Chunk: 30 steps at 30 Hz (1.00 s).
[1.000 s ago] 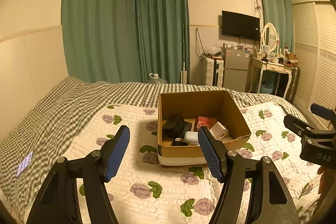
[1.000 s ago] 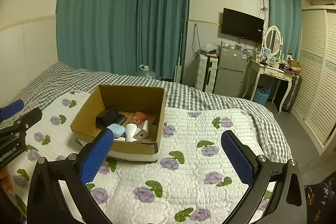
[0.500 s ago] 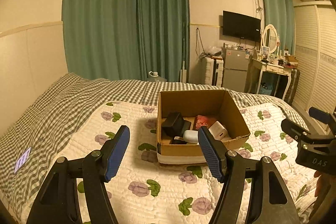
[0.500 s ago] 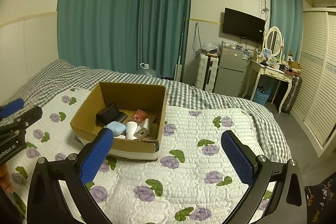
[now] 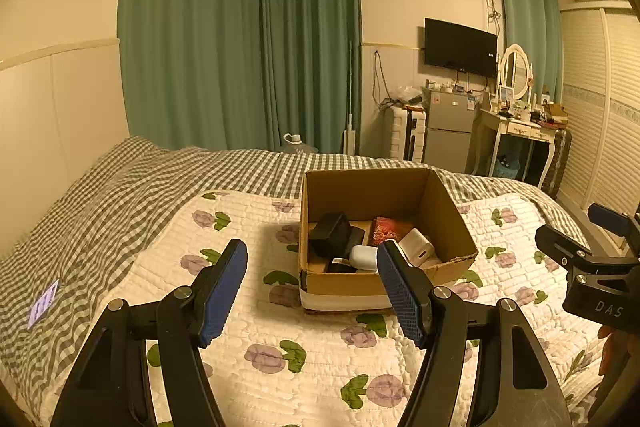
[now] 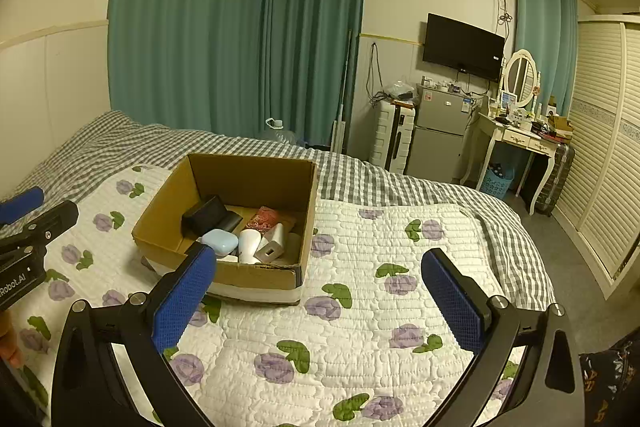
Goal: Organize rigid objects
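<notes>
An open cardboard box (image 5: 452, 219) (image 6: 168, 215) sits on the flowered quilt. Inside lie a black case (image 5: 330, 233) (image 6: 204, 215), a pale blue case (image 6: 219, 242) (image 5: 362, 255), a red packet (image 5: 390, 227) (image 6: 264, 217), a white charger (image 5: 416, 247) and a white bottle (image 6: 249, 245). My left gripper (image 5: 312, 289) hangs open in front of the box, nothing between its blue pads. My right gripper (image 6: 320, 301) is open too, to the right of the box and above the quilt. Each gripper shows at the edge of the other's view.
The quilt (image 6: 360, 327) covers a checked bedspread (image 5: 100, 207). Beyond the bed stand green curtains (image 6: 240, 27), a small fridge (image 6: 438, 135), a dressing table with mirror (image 6: 516, 135) and a slatted wardrobe (image 6: 604, 167). A person's fingers (image 5: 612, 343) hold the right tool.
Both cameras have risen and tilted slightly, so the box sits a little lower in each view. Both grippers stay open; the box contents have not moved.
</notes>
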Each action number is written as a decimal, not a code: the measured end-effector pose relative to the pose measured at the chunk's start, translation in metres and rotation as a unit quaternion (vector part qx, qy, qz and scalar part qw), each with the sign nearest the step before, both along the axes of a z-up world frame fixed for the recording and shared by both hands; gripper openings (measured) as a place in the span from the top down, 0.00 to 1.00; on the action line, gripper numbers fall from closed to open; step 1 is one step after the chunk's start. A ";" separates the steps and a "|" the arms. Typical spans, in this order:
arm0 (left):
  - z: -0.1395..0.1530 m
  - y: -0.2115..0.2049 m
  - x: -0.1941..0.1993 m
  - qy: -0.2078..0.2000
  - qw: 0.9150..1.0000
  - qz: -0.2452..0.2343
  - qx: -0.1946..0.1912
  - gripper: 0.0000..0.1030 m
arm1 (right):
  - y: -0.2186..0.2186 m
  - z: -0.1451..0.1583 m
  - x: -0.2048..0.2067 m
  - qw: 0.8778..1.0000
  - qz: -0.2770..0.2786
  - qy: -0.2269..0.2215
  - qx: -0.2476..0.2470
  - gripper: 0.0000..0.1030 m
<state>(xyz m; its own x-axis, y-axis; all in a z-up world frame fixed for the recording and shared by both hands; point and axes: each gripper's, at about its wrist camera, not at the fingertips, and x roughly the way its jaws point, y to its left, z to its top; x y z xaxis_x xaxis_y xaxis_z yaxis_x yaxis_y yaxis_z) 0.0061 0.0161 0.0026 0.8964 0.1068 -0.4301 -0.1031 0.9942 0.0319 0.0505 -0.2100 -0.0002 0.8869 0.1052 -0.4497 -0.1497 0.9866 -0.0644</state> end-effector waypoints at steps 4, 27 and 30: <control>-0.001 0.001 0.001 0.003 1.000 0.002 -0.001 0.32 | 0.002 -0.002 0.000 1.000 -0.001 0.001 -0.001 0.00; -0.001 0.001 0.001 0.003 1.000 0.001 0.001 0.32 | 0.005 -0.007 0.002 1.000 -0.002 0.008 -0.008 0.00; -0.001 0.001 0.001 0.004 1.000 0.001 0.000 0.32 | 0.005 -0.008 0.001 1.000 -0.002 0.009 -0.008 0.00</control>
<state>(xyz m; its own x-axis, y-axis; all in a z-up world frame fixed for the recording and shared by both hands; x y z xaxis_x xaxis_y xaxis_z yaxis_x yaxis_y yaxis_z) 0.0071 0.0170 0.0014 0.8926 0.1092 -0.4374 -0.1053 0.9939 0.0333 0.0520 -0.2050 -0.0084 0.8789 0.0941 -0.4677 -0.1468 0.9861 -0.0775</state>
